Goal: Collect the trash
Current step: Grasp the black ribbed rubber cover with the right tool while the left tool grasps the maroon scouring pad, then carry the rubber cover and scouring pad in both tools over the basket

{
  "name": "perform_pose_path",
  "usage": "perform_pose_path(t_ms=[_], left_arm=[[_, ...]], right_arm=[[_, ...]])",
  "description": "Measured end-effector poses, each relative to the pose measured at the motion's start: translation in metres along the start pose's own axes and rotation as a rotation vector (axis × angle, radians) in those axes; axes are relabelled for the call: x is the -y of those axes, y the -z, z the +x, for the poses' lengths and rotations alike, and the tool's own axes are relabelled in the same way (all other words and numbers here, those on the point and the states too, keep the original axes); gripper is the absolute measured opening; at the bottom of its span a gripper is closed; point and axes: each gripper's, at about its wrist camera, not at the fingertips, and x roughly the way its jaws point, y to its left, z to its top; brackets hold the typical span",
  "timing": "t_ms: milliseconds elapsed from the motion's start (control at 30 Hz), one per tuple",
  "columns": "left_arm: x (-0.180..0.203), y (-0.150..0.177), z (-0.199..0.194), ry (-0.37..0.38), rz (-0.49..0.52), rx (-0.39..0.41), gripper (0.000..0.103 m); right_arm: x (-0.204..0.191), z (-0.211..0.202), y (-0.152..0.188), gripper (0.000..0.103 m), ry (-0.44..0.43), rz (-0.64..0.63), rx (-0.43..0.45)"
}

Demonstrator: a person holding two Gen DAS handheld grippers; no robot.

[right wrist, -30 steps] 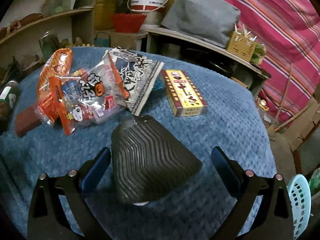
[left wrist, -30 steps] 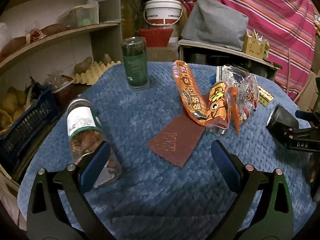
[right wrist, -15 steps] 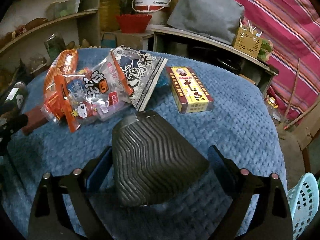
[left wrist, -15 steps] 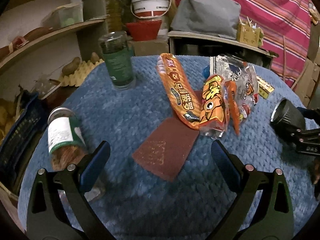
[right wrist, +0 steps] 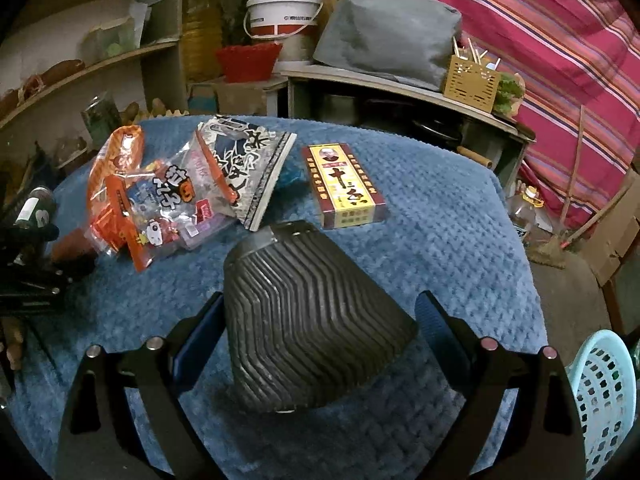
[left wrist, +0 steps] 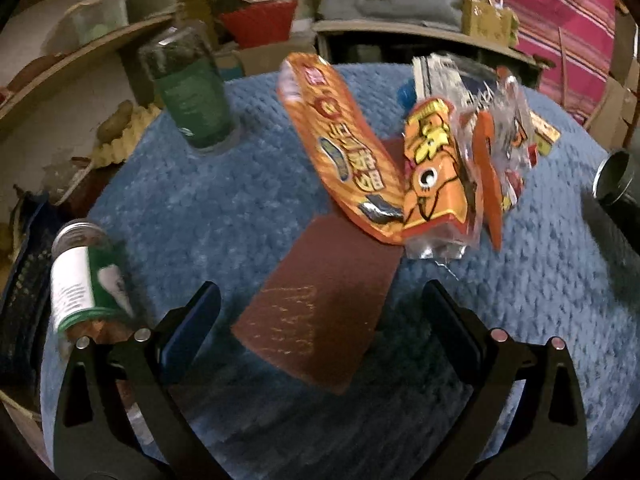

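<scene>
**Trash pile in reach, bin coming in**

Left wrist view first. Wrappers sit heaped mid-worktop (left wrist: 200, 208) on the blue cloth. There's a long orange wrapper (left wrist: 340, 148), a clear bag (left wrist: 436, 184) with orange print leaning on it, and a brown sheet (left wrist: 320, 312) poking out from under both. The left gripper (left wrist: 320, 296) hangs over that sheet, fingers spread wide and holding nothing. A green jar (left wrist: 188, 92) stands upright at the back and a second jar (left wrist: 86, 280) lies on its side by the left finger. The bin (left wrist: 616, 200) shows at the right edge. Both wrappers carry bold Chinese characters, too blurred here to read.

Over to the right wrist view. The black ribbed bin fills the space between the right gripper's (right wrist: 320, 306) fingers. They have just been closing a touch, and both pads look set against its sides, so I'd call it gripped. Beyond it are the same heap, a black-and-white packet (right wrist: 248, 160) and a red-and-yellow box (right wrist: 346, 188). The box has big dark characters, the first reading "十", and the rest is too small to tell. A pale basket (right wrist: 600, 400) sits off the worktop at lower right.

My read is that collection has barely begun. The left fingers are lining up a first pick, likely the sheet or the orange wrapper. Next they need to drop lower and pinch a thin edge off soft cloth, then carry it across to the bin.
</scene>
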Motion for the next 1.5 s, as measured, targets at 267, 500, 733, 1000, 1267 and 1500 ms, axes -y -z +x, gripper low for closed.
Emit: perform_pose_path(t_ms=[267, 500, 733, 1000, 1267, 1500], left_arm=[[-0.003, 0.001, 0.005, 0.076, -0.021, -0.047, 0.08], [-0.005, 0.011, -0.008, 0.085, -0.067, -0.035, 0.061], [0.01, 0.028, -0.037, 0.105, -0.063, -0.019, 0.061], [0.031, 0.045, -0.099, 0.126, -0.045, 0.071, 0.061], [0.063, 0.03, -0.143, 0.108, -0.025, 0.191, 0.061], [0.123, 0.013, -0.15, 0.144, -0.001, 0.248, 0.061]], right_arm=[[0.013, -0.012, 0.005, 0.092, 0.017, 0.022, 0.007], [0.026, -0.03, 0.011, 0.092, 0.031, 0.052, 0.025], [0.036, -0.049, 0.019, 0.092, 0.034, 0.073, 0.042], [0.044, -0.074, 0.031, 0.092, 0.039, 0.093, 0.063], [0.064, -0.105, 0.048, 0.092, 0.065, 0.121, 0.1], [0.119, -0.137, 0.067, 0.092, 0.145, 0.168, 0.129]])
